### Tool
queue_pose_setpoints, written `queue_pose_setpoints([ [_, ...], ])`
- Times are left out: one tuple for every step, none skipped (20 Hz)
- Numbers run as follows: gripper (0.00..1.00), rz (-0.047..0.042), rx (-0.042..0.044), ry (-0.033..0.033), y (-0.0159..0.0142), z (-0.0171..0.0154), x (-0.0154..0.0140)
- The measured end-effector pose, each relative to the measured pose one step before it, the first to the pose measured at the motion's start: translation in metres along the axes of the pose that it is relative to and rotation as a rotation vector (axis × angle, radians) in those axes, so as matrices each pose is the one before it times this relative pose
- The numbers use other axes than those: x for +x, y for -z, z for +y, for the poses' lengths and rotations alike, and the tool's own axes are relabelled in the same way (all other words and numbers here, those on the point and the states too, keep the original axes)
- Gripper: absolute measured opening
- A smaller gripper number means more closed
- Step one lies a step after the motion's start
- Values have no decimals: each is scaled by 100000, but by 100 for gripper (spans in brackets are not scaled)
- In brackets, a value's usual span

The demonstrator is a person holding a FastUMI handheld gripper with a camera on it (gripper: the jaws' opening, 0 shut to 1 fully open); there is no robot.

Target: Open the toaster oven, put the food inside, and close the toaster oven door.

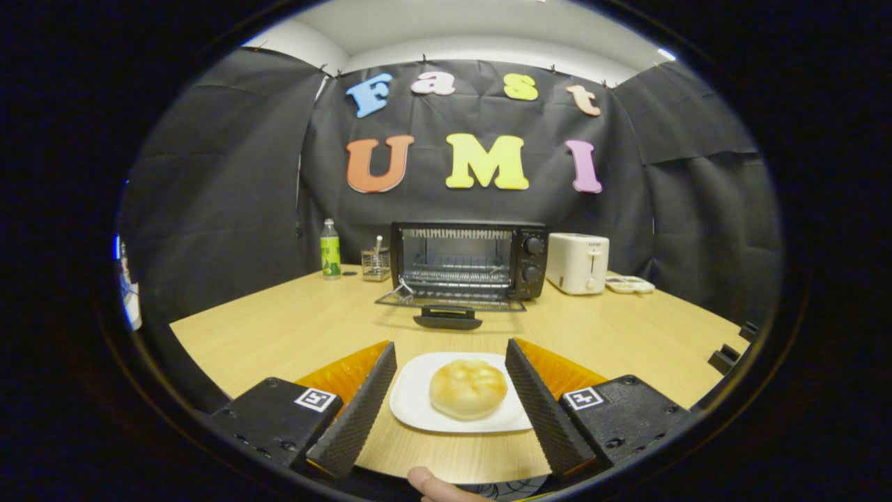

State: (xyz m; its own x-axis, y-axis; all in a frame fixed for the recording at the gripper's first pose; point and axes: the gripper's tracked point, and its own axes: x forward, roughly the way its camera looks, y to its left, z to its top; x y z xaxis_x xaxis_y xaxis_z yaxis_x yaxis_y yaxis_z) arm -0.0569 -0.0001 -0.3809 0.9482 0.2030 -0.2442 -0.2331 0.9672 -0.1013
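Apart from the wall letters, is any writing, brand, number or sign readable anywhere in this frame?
None readable.
Bottle: label too small.
Toaster: small mark, blurred.
Toaster oven: knob markings too small.
Claw: square coded tags, no words; it is open around the plate and bun.

Mount: on the gripper, low above the wooden table.
Facing: forward along its two spread fingers toward the open toaster oven at the back wall.
Nearness: plate close; toaster oven farther off.
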Motion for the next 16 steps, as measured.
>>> queue_pose_setpoints([
  [100,3134,1112,-140,702,-42,593],
  [100,3155,1229,728,847,-352,507],
  [100,2825,1018,467,611,-144,500],
  [100,2262,965,1144,523,-363,428],
  [100,1233,231,548,217,-143,347],
  [100,65,-538,1206,-67,-302,199],
  [100,175,-122,939,69,-207,137],
  [100,2054,918,-145,453,68,190],
  [100,2923,1969,623,856,-174,247],
  [100,3630,1891,-40,775,27,219],
  [100,-1319,-866,933,-227,-192,-100],
  [100,-1404,-1136,1132,-534,-129,-54],
  [100,-711,-465,-263,-52,173,347],
  [99,930,565,-313,233,138,-149],
  [97,-466,1203,-12,-67,-189,180],
  [93,-16,379,1354,-170,-309,-88],
])
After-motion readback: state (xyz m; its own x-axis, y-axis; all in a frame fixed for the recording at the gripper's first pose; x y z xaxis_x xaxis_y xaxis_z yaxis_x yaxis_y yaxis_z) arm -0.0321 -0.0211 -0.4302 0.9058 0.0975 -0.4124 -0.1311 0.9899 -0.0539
